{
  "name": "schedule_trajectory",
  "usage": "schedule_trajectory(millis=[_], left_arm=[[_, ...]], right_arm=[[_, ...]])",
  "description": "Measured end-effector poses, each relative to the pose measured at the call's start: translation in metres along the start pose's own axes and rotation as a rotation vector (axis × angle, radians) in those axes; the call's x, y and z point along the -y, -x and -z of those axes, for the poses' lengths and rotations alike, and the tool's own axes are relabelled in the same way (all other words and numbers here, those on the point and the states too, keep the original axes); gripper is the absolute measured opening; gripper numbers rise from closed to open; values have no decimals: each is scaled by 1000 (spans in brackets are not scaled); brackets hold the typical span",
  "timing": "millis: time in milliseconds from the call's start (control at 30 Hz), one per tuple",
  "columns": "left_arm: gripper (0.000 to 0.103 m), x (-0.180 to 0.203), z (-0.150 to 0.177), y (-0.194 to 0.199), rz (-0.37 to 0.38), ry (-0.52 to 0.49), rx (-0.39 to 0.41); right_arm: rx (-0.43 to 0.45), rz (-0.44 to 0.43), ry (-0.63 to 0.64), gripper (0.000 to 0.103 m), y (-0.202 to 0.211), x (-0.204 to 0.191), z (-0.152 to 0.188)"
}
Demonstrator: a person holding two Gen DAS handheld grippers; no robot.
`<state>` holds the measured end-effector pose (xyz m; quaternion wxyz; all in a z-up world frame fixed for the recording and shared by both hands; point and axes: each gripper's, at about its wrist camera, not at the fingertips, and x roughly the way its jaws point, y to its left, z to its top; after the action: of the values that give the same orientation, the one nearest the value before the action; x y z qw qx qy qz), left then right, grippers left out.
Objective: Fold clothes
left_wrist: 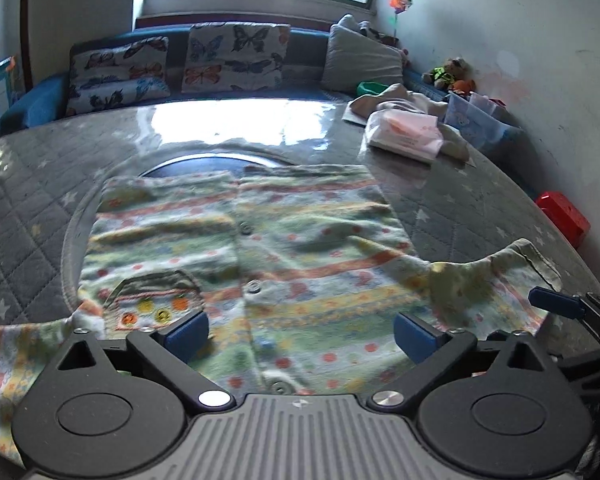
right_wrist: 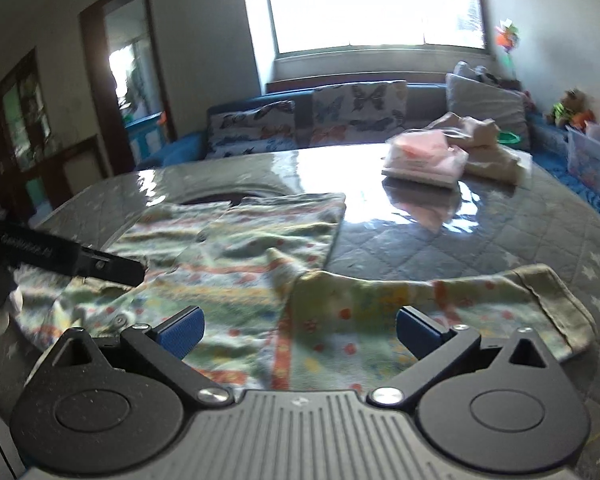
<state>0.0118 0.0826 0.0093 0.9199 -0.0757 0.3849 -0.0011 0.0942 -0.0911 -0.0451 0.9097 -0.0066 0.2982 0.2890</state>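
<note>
Spreading across most of both views, a round table (left_wrist: 28,184) under a grey quilted cover with white stars and a glossy clear sheet sits before a blue sofa (left_wrist: 32,96) lined with butterfly-print cushions (left_wrist: 236,58) beneath a bright window (right_wrist: 372,4). A small striped, dotted child's shirt (left_wrist: 260,248) lies front-up and buttoned on the near part of the table, its collar towards the grippers and its hem towards the sofa; a patch pocket (left_wrist: 156,300) shows on one side, and one sleeve (right_wrist: 480,304) stretches flat to the right. Farther back on the right, a folded pink item (left_wrist: 406,134) rests against a heap of beige cloth (left_wrist: 396,98), well apart from the shirt. The left gripper (left_wrist: 300,334) hovers over the shirt's collar end with its blue-padded jaws spread wide and nothing between them. The right gripper (right_wrist: 300,330) hangs above the sleeve where it joins the body, its jaws likewise parted and empty. Beside the wall, a clear storage box (left_wrist: 476,118), a red box (left_wrist: 562,216) and a soft toy (left_wrist: 450,72) sit at the table's far right edge.
</note>
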Motion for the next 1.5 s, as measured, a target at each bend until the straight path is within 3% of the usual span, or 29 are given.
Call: schedule_trajectory(millis=[300, 1233, 1500], left_arm=[[103, 25, -5, -5, 0, -42, 4], [103, 64, 2, -39, 3, -108, -115], [103, 67, 4, -44, 6, -113, -133]], right_arm=[[-9, 36, -60, 103, 6, 33, 6], [-21, 383, -273, 102, 14, 151, 17], [-36, 386, -305, 87, 9, 166, 16]])
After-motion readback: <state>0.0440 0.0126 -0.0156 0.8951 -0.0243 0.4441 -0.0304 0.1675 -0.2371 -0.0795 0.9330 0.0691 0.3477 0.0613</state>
